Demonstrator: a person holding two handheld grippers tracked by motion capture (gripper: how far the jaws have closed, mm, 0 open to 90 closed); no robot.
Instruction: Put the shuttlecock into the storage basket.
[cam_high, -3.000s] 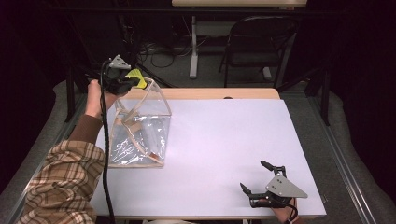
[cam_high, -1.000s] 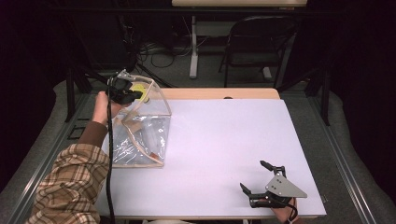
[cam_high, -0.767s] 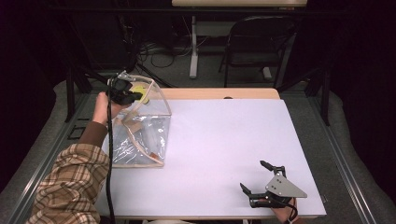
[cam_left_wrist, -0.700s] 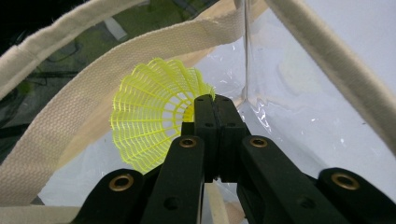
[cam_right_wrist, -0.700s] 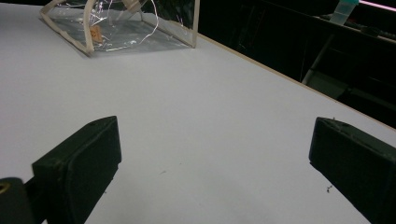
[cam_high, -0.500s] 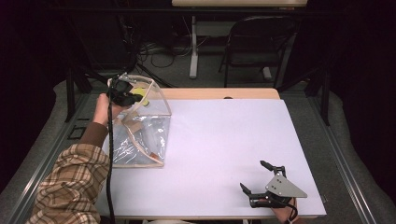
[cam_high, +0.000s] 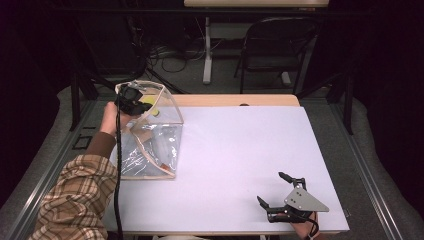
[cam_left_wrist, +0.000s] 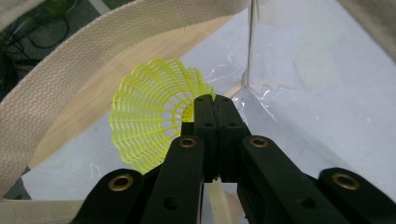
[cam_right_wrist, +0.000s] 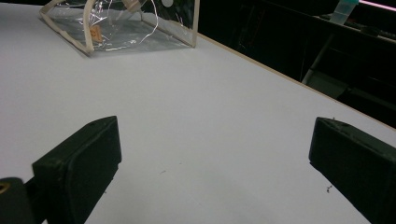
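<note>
A clear plastic bag (cam_high: 150, 137) with cream webbing trim stands open at the left of the white table (cam_high: 240, 150). My left gripper (cam_high: 131, 102) is inside the bag's mouth, shut on a yellow net-skirted shuttlecock (cam_left_wrist: 154, 119); the shuttlecock (cam_high: 150, 108) shows yellow through the bag's wall. The bag's webbing rim (cam_left_wrist: 70, 70) curves round behind it. My right gripper (cam_high: 280, 192) rests open at the table's near right corner, nothing between its fingers (cam_right_wrist: 77, 165). The bag (cam_right_wrist: 121, 23) lies far ahead of it.
A wooden strip (cam_high: 235, 100) runs along the table's far edge. Beyond it stand a dark folding chair (cam_high: 272, 47) and a desk leg with cables (cam_high: 205, 55) on the floor. A checked sleeve (cam_high: 75, 200) comes in at the bottom left.
My left gripper has dropped from above the bag's top into its mouth, carrying the shuttlecock with it. The right gripper has stayed still.
</note>
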